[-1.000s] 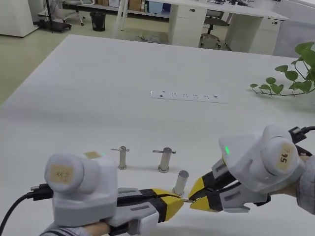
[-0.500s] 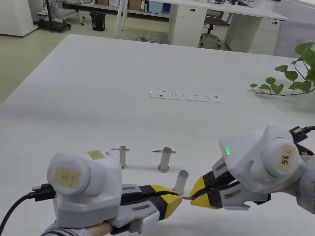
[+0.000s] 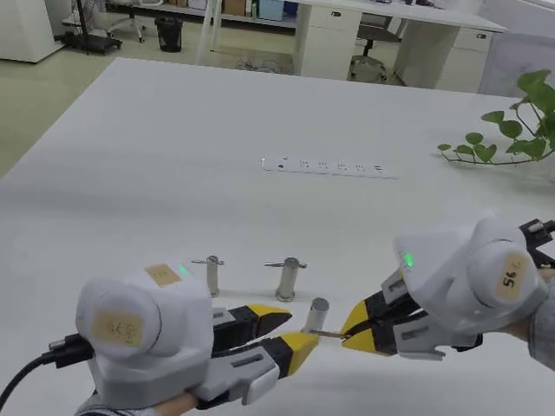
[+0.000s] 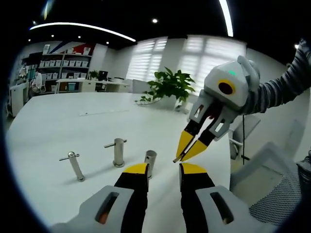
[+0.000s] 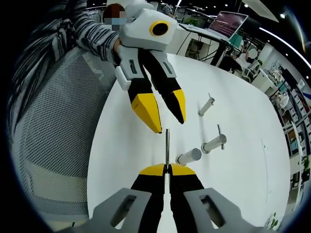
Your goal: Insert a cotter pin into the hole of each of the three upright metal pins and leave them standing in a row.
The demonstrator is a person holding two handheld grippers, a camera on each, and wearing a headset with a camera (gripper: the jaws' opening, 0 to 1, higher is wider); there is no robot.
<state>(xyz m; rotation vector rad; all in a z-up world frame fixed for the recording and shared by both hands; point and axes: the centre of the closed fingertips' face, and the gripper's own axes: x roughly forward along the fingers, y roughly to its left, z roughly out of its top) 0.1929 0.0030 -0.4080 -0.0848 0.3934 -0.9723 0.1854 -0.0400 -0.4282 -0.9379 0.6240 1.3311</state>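
A white table (image 3: 173,156) spreads across the head view, with a leafy plant (image 3: 512,130) at its right edge and a power strip (image 3: 329,166) lying flat on its far half. Low in that view, the left gripper (image 3: 293,330) has its yellow-tipped jaws spread apart with nothing between them. The right gripper (image 3: 351,332) faces it, jaws pinched tight on a cotter pin (image 5: 166,145). Three metal pins, short shiny grey cylinders, stand upright on the table. The left pin (image 3: 212,276) and the middle pin (image 3: 288,279) each carry a thin crosspiece through the top. The third pin (image 3: 318,315) stands nearer the person, between the two grippers, its top bare. The cotter pin is a thin straight grey wire sticking out from the right gripper's tips, and it passes just beside the third pin.
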